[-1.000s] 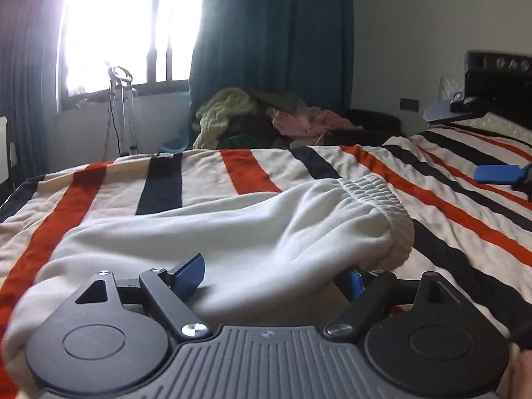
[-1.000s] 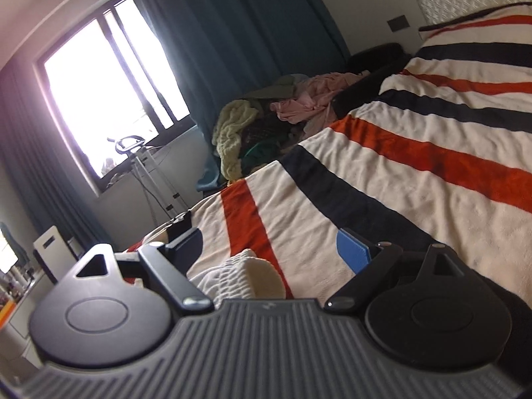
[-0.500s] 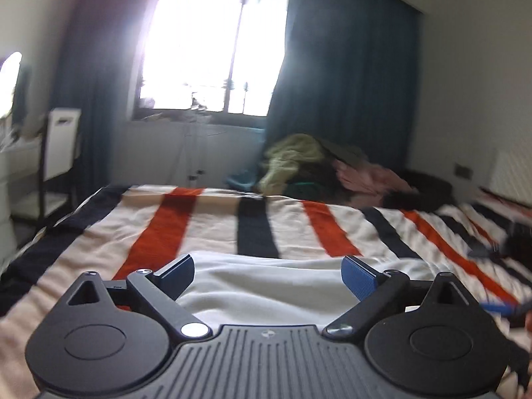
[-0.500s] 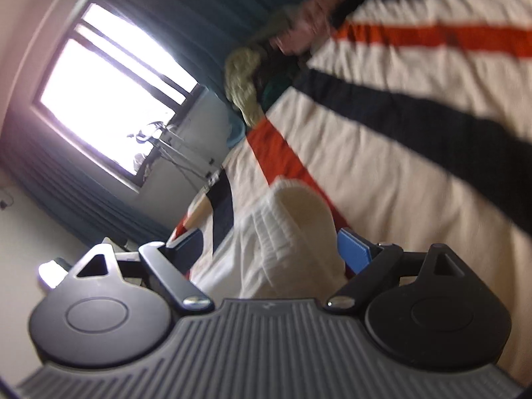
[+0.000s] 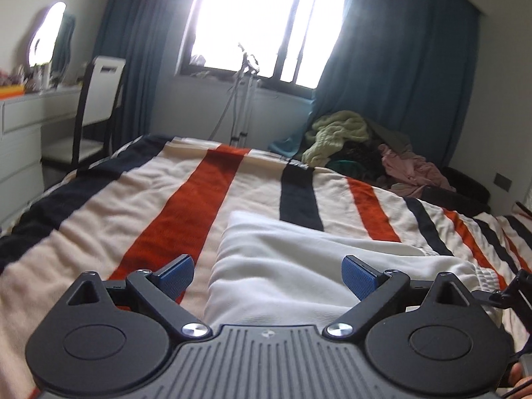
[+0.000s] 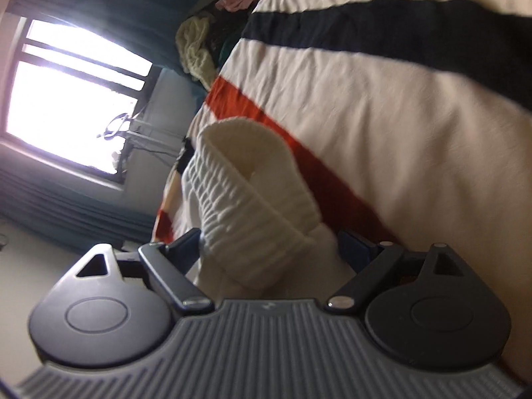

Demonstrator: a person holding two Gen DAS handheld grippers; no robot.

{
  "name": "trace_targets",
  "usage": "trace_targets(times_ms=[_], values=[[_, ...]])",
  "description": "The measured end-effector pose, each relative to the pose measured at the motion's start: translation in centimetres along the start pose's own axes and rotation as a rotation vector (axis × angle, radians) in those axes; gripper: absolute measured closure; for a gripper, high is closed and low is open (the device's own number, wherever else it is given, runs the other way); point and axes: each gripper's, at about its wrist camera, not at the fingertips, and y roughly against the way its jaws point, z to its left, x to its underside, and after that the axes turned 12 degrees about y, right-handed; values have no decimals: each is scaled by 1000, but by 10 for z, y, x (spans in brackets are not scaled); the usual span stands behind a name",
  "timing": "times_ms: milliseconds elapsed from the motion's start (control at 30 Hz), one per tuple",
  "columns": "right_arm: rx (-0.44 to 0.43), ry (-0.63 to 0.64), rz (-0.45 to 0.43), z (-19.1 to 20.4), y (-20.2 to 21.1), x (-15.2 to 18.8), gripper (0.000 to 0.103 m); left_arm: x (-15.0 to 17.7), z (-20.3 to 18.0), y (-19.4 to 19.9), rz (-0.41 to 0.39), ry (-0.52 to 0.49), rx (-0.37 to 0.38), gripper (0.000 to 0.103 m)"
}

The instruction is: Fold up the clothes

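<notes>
since a second ago my left gripper (image 5: 267, 274) has swung away from the white garment (image 5: 309, 266) and rolled, so i now look down the bed (image 5: 83, 232) toward its far edge under the window (image 5: 266, 23); back then the cloth bulged right against its fingers. my right gripper (image 6: 269, 246) has rolled too, so its view is tipped on its side.

left jaws stand spread wide, blue ribbed pads clear of the fabric, gripping nothing, though the garment lies below and between them. right jaws are easing inward with the garment's gathered end between them; the left finger sits just beside the cloth, and i can't tell whether the pads press it.

the garment is a soft, thick cream-white knit, folded into a long pad. its long axis runs across the bed's stripes, roughly parallel to the near edge, with a straight folded edge toward the far side. its ribbed elastic cuff (image 6: 252, 206) points toward my right gripper, curled over into a rounded hump.

the bed cover is fleecy, with cream, orange-red and navy stripes. a heap of clothes (image 5: 365, 146) sits beyond the far right corner.
</notes>
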Motion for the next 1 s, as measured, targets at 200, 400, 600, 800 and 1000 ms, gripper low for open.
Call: trace_targets(times_ms=[200, 400, 600, 800, 1000], values=[[50, 112, 1, 13, -13, -1, 37, -1, 11, -2, 38, 76, -39, 5], [74, 330, -143, 48, 8, -2, 59, 1, 19, -6, 77, 121, -60, 5], [137, 336, -258, 48, 24, -11, 59, 2, 23, -6, 87, 135, -74, 5], [128, -13, -23, -16, -3, -11, 54, 5, 21, -7, 96, 132, -82, 5], [71, -26, 31, -12, -7, -9, 13, 5, 23, -6, 102, 145, -93, 5]])
